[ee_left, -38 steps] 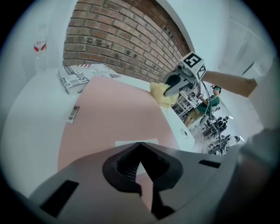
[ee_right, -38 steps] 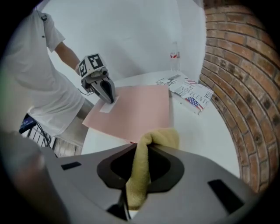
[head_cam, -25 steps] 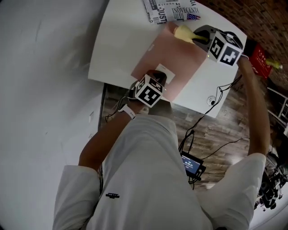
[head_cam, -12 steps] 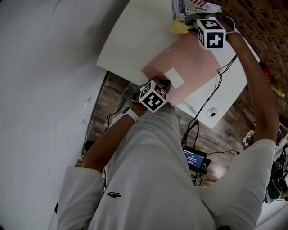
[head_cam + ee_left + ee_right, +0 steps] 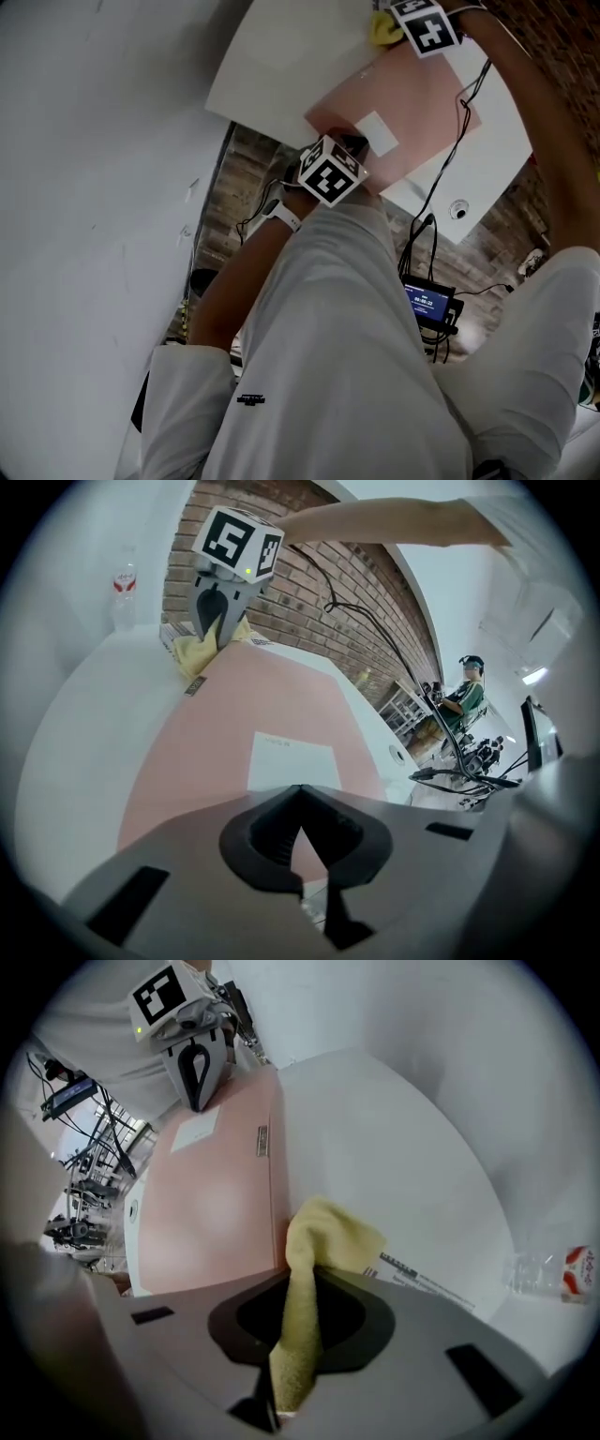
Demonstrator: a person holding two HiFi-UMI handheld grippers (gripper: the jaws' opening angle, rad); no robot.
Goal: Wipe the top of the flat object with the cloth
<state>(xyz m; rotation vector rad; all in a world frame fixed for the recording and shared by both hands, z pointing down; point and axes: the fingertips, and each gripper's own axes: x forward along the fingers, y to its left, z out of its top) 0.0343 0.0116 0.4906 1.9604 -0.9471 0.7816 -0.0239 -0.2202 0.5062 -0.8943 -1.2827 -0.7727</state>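
- Left hand-held gripper (image 5: 309,885): nearest to the person, at the near edge of the pink flat object (image 5: 417,108), where that edge meets the near edge of the white tabletop (image 5: 281,66). Jaws drawn together, apparently pinching the object's near edge. Judged role: a clamp that steadies the object.
- White label (image 5: 291,761): stuck on the object's top, just beyond the left gripper.
- Flat object: lies flat on the tabletop. Its top face is bare apart from the label, and no dirt can be made out.
- Right hand-held gripper (image 5: 281,1377): at the object's far edge, toward its left corner, clenched on the yellow cloth (image 5: 323,1241). The free end of the cloth bunches just past the jaws. It rests where the pink edge meets the tabletop.
- Beyond the cloth: a printed paper (image 5: 417,1274) on the tabletop, and a water bottle (image 5: 562,1274) farther off.
- Step in hand (judgement): wiping is under way, with the cloth at the far end of a stroke.
- Next move (judgement): draw the cloth nearward across the pink face. Press it flat enough to make contact, while the left gripper holds the object against sliding. Watch that the label's edge does not catch the cloth.
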